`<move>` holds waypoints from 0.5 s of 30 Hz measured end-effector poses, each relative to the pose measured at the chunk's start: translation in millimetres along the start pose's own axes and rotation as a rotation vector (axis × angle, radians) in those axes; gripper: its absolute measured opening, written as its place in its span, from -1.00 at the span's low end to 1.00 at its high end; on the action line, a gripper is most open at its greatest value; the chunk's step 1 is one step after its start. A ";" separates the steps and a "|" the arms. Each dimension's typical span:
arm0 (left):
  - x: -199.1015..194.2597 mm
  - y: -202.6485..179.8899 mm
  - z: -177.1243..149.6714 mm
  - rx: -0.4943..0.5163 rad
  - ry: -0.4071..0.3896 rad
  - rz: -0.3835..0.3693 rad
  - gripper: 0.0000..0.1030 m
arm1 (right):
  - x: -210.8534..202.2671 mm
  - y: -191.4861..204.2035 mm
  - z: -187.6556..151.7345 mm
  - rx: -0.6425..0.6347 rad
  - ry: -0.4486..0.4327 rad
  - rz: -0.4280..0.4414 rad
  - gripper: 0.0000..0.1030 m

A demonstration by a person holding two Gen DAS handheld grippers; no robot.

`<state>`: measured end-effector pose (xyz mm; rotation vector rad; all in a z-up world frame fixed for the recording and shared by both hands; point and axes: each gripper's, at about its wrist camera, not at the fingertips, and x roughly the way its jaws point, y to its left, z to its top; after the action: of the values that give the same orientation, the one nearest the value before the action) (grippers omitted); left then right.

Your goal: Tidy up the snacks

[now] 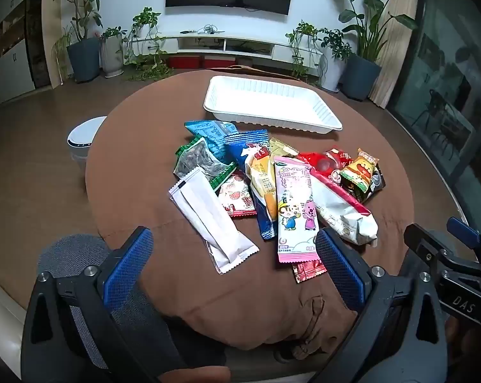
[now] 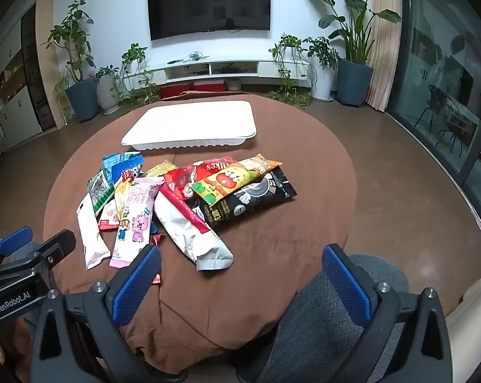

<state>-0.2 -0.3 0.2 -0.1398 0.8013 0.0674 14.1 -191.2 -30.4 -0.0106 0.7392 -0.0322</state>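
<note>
Both grippers, left gripper (image 1: 234, 268) and right gripper (image 2: 240, 281), hang with jaws spread and empty; overlapping snack packets (image 1: 272, 185) lie just before the white tray (image 1: 323, 124), so one pinch could drag neighbours along.

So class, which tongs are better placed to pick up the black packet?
Probably the right tongs: open, and the black packet lies on their side of the pile, far from the left tongs.

A plain white tray (image 1: 320, 118) sits on brown cloth (image 1: 138, 146); the pink packet (image 1: 296, 204) bears cartoon figures.
</note>
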 end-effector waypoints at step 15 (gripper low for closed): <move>4.8 2.0 -6.3 -0.005 0.008 -0.001 1.00 | 2.9 1.3 -7.3 0.003 0.014 0.008 1.00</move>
<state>-1.5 0.8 -7.7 -0.1451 0.8087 0.0680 11.4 -190.0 -37.8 -0.0047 0.7530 -0.0254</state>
